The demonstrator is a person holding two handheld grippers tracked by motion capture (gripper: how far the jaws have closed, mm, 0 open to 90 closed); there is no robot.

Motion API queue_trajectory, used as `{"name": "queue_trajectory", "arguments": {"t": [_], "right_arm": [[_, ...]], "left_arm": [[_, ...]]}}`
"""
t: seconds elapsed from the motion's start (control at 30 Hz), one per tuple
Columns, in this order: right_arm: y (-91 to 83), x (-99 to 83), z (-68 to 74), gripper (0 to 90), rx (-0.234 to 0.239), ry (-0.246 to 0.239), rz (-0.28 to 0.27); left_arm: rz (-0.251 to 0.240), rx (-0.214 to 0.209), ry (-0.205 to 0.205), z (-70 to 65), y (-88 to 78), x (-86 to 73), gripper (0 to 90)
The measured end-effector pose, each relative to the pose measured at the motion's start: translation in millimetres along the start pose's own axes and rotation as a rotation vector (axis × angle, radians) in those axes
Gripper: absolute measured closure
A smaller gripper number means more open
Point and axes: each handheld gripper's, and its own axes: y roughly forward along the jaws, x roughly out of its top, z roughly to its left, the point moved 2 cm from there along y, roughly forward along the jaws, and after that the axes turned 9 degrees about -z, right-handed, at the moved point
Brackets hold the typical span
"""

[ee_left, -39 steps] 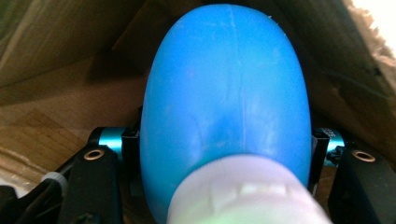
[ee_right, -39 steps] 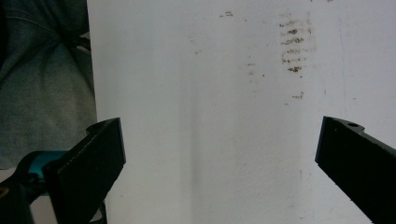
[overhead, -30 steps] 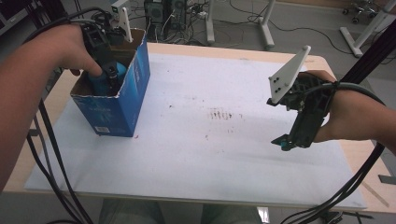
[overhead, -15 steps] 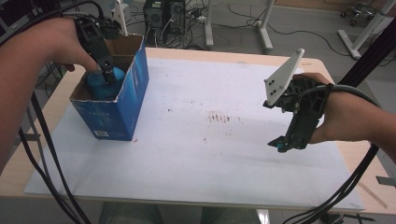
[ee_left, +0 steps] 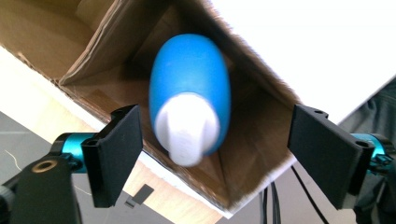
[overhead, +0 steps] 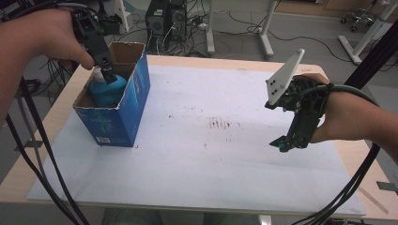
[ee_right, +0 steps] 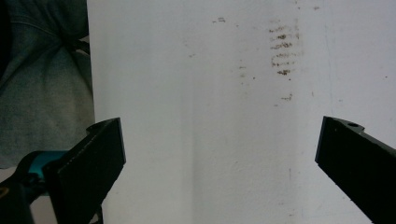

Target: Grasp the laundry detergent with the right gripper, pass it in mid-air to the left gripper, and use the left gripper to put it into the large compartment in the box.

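A blue bottle (overhead: pixel 108 91) with a white cap (ee_left: pixel 187 126) stands in an open blue cardboard box (overhead: pixel 119 119) at the table's left. My left gripper (overhead: pixel 109 75) hangs just above the bottle's top. Its jaws have just been opening, and in the left gripper view (ee_left: pixel 215 154) they stand well apart on either side of the bottle (ee_left: pixel 189 74) below without touching it. My right gripper (overhead: pixel 284 144) hovers over the right side of the white sheet, pointing down. In the right gripper view (ee_right: pixel 219 163) it is open with nothing between the jaws.
A white sheet (overhead: pixel 197 154) covers the wooden table, with brown smudges (overhead: pixel 220 123) near its middle. Black cables (overhead: pixel 33 154) trail off the left edge. Computer towers (overhead: pixel 169 23) and desk legs stand on the floor behind the table.
The left gripper has risen from inside the box and its jaws have spread; the bottle stays in the box. The right gripper has barely moved.
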Motion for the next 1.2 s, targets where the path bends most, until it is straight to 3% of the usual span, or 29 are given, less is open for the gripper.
{"name": "queue_trajectory", "arguments": {"t": [0.2, 0.23, 0.27, 0.37, 0.53, 0.67, 0.8, 1.2], "right_arm": [[-6.4, -0.8, -6.1, 0.7, 0.024, 0.008, -0.008], [-6.4, -0.8, -6.1, 0.7, 0.024, 0.008, -0.008], [-7.1, -0.9, -7.1, 0.7, 0.033, 0.005, -0.004], [-8.1, -0.9, -8.6, 0.7, 0.061, 0.010, 0.019], [-8.6, -1.0, -11.0, 0.7, 0.080, 0.007, 0.069], [-6.8, -1.0, -15.2, 0.7, 0.084, 0.002, 0.103], [-3.1, -1.1, -19.9, 0.7, 0.090, 0.000, 0.128], [14.8, -12.2, -32.9, 0.7, 0.112, -0.004, 0.231]], "left_arm": [[-0.002, -0.029, 0.113, -23.5, -12.4, 12.5, 16.2], [-0.002, -0.029, 0.113, -23.5, -12.4, 12.5, 14.0], [0.002, -0.034, 0.148, -29.8, -13.2, 16.5, 14.0], [0.002, -0.054, 0.196, -40.8, -12.6, 22.8, 13.2], [0.005, -0.091, 0.302, -59.1, -9.8, 33.2, 9.3], [0.015, -0.109, 0.362, -71.3, -5.0, 40.1, 9.3], [0.018, -0.124, 0.409, -80.3, 2.7, 46.3, 6.2], [0.074, -0.167, 0.486, -93.6, 32.7, 59.4, 1.7]]}}
